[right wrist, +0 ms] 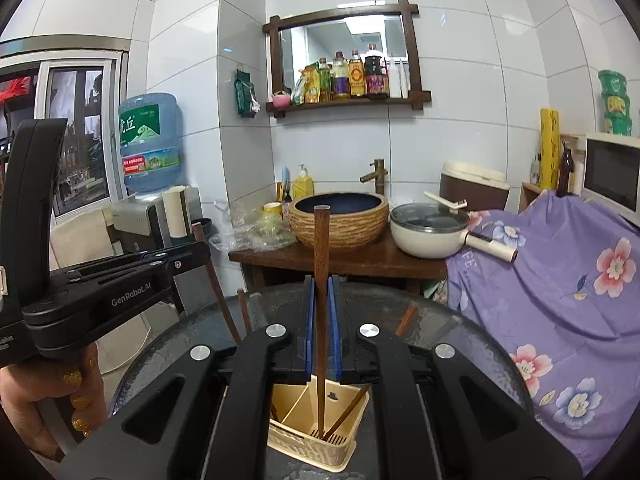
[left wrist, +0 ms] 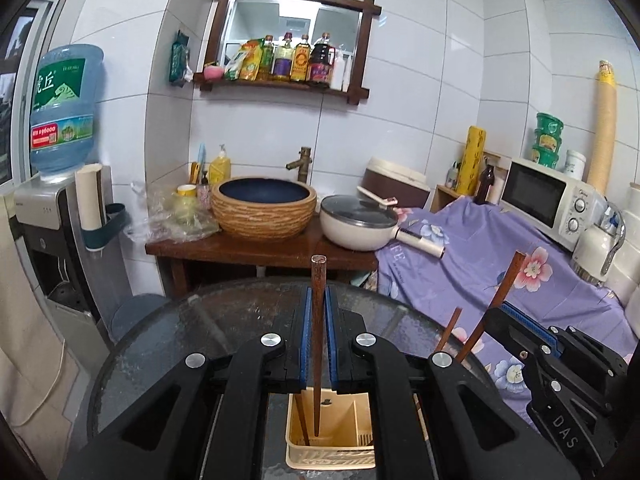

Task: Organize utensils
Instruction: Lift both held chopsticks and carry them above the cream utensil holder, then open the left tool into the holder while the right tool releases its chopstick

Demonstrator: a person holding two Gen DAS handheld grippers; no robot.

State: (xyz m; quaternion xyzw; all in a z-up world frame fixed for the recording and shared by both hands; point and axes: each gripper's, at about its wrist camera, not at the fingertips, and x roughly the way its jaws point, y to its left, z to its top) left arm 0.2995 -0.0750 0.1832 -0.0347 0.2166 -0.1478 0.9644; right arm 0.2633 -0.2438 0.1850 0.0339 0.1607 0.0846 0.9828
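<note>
My left gripper (left wrist: 319, 296) is shut on a dark wooden chopstick (left wrist: 318, 320) held upright, its lower tip down in the cream utensil holder (left wrist: 330, 462) on the round glass table (left wrist: 180, 328). My right gripper (right wrist: 320, 288) is shut on another wooden chopstick (right wrist: 321, 264), also upright, its tip in the same holder (right wrist: 304, 450). Other chopsticks lean inside the holder in both views. The right gripper (left wrist: 516, 324) shows at the right of the left wrist view, and the left gripper (right wrist: 120, 280) at the left of the right wrist view, close beside each other.
Behind the table a wooden stand (left wrist: 256, 250) carries a basin (left wrist: 264, 206), a faucet and a lidded cream pot (left wrist: 360, 222). A purple floral cloth (left wrist: 500, 256) covers a counter with a microwave (left wrist: 548, 196) at right. A water dispenser (left wrist: 60, 216) stands at left.
</note>
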